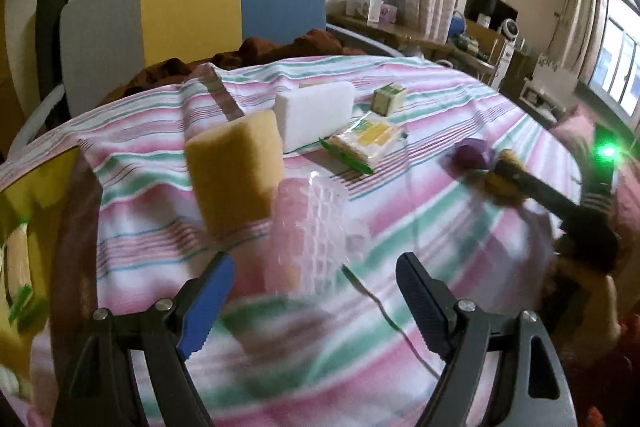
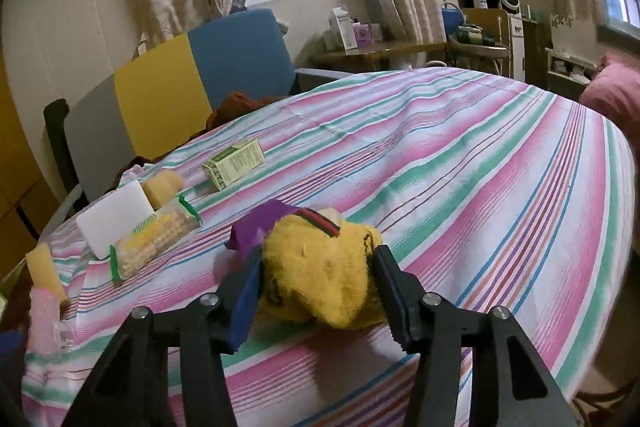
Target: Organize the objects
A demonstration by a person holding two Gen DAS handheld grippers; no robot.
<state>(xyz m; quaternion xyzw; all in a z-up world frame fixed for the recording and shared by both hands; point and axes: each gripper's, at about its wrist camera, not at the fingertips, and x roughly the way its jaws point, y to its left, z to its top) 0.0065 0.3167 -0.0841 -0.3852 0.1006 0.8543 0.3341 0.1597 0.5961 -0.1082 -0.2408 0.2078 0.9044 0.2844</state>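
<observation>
The striped tablecloth is covering the table and carrying every item. The right gripper is sitting low over it, its fingers pressing against both sides of a yellow sock with a red-and-dark cuff band; the sock is lying bunched on the cloth, touching a purple object just behind it. The left gripper is hovering above the cloth with its fingers standing wide apart and holding nothing. Just ahead of them a clear, ribbed plastic item is lying blurred on the cloth. A yellow sponge is standing beside it, and a white block is sitting behind the sponge. A green-and-yellow wrapped packet is lying just beside the white block. A small green carton is resting further back, apart from the rest.
</observation>
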